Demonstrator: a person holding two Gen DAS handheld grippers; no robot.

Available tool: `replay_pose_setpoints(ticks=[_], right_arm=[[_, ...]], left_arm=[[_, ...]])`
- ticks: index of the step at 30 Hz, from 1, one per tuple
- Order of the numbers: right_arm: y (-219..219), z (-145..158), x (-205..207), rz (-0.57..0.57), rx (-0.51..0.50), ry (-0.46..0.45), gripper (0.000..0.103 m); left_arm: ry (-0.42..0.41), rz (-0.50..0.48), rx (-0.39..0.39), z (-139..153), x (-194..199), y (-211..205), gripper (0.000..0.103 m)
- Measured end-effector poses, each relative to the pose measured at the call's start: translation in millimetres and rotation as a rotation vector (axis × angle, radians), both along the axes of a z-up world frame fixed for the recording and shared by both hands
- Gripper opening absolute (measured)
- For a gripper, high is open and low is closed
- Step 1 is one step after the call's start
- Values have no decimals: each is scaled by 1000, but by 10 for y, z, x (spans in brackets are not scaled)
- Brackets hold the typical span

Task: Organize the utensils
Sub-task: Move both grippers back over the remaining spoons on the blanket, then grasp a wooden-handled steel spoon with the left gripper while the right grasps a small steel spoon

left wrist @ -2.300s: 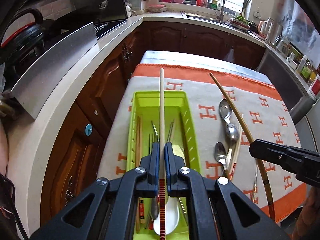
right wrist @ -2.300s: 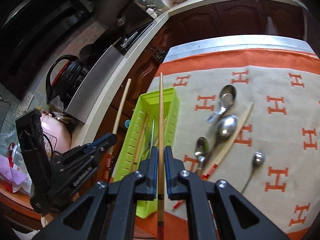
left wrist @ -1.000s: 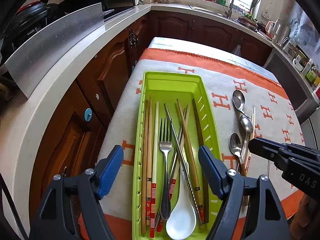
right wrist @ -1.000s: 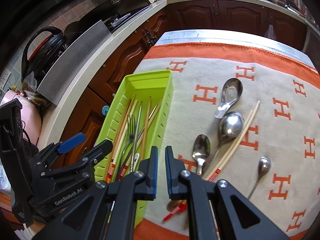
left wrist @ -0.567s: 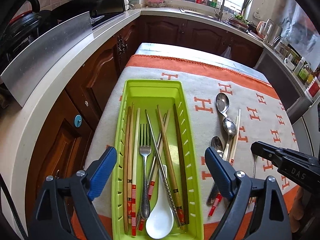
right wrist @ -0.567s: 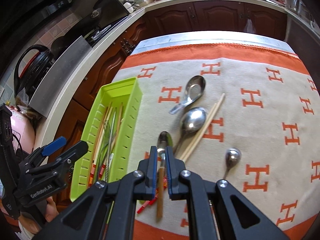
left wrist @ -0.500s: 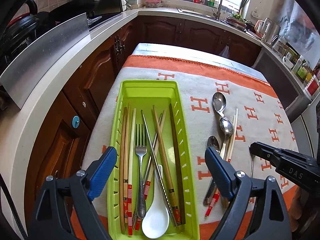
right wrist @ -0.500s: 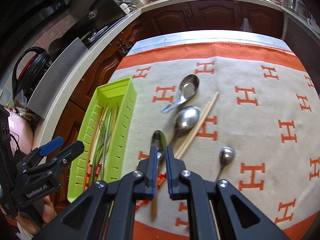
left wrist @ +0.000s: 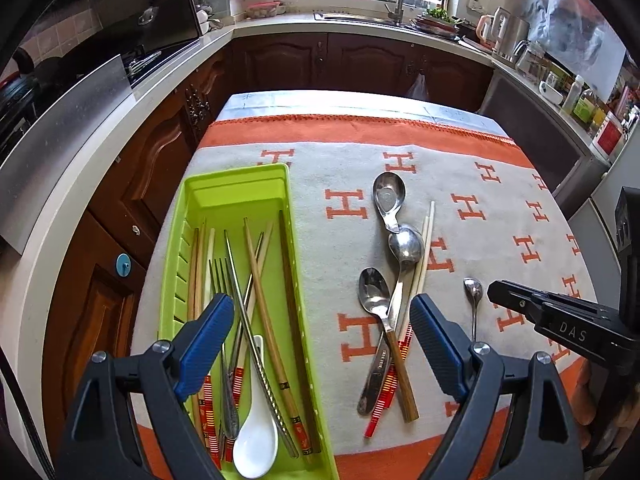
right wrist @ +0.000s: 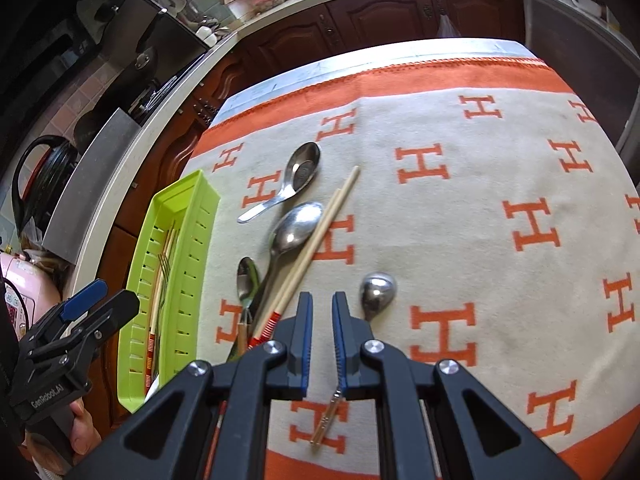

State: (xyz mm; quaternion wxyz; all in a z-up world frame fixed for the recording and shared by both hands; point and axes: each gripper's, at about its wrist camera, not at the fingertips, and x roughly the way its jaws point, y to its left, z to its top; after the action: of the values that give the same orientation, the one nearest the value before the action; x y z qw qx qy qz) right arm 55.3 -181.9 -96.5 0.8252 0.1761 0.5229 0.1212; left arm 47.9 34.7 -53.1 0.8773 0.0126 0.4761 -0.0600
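1. R hand-held gripper (right wrist: 319, 340): nearly closed, empty, above small spoon (right wrist: 377, 289).
2. Centre on handle; spread, lower, clamp.
3. L hand-held gripper (left wrist: 322, 344): wide, empty, over tray (left wrist: 240, 184).

One green tray (left wrist: 236, 184). One fork (left wrist: 220, 280). One white ceramic spoon (left wrist: 255, 446). Four metal spoons on the cloth (left wrist: 460, 184); first (left wrist: 389, 194). One pale chopstick pair (left wrist: 424, 248) outside.
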Motion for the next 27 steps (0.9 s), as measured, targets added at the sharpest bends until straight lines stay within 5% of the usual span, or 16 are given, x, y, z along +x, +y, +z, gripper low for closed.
replay_pose_setpoints(ticks=[9,27], right_arm=[[-199,-235,-22,-27,35,52,10],[-350,-361,-65,-31,99,59,10]], left_arm=[[38,-93,13,-161,22,-312,88],[301,-145,-100,-675,204,-480,30]])
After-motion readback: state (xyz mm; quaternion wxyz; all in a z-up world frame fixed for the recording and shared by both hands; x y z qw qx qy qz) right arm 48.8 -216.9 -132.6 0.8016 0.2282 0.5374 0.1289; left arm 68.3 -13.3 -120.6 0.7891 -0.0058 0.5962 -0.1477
